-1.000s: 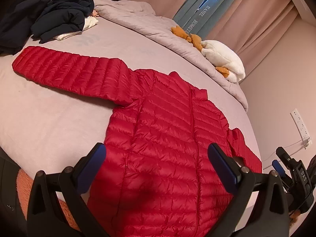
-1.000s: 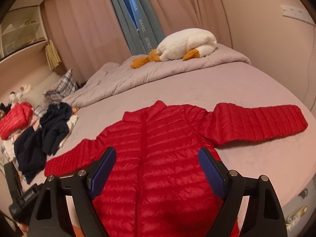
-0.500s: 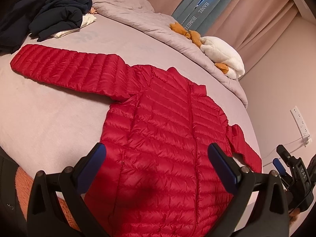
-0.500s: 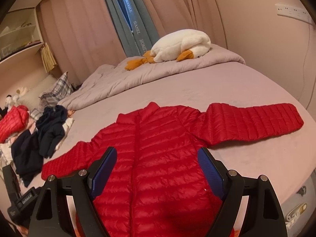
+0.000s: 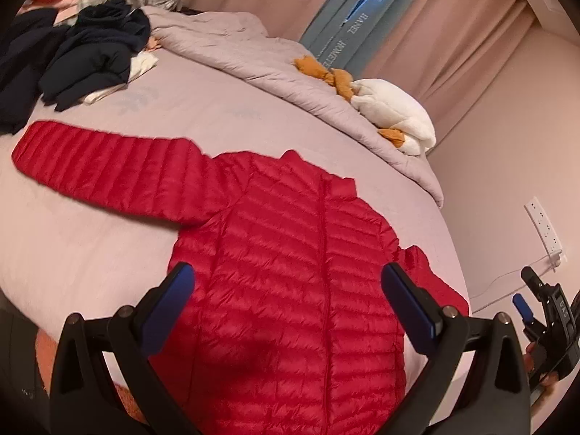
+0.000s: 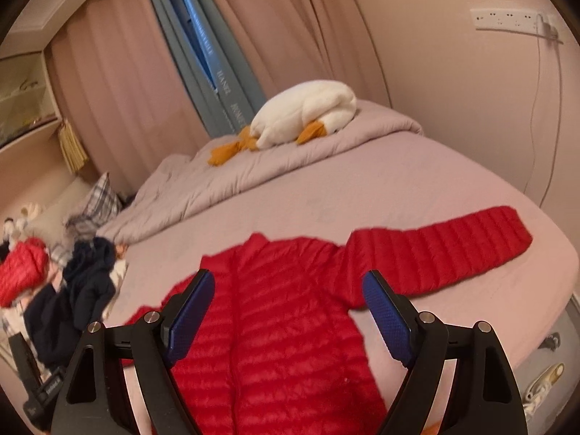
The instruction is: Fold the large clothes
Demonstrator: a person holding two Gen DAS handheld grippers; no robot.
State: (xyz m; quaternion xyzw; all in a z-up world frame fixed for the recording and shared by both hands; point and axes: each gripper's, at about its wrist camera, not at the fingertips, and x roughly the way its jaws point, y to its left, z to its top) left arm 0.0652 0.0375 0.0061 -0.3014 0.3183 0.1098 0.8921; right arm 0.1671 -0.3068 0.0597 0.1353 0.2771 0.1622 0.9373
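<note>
Blue curtain (image 5: 348, 25) reads "HANEL", "HOMETEXTILE"; right tool (image 5: 522, 304) "DAS"

left wrist: near bed (image 5: 90, 253) edge, tilted down, facing far-right corner | right wrist: same edge, facing curtain (image 6: 137, 83) | shared: jacket (image 5: 290, 272), plush (image 5: 395, 116), dark clothes (image 5: 83, 58)

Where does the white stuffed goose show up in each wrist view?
Left wrist: white stuffed goose upper right, on the grey duvet.
Right wrist: goose upper centre, on the same duvet.
Shared landmark: the blue curtain behind it.
</note>
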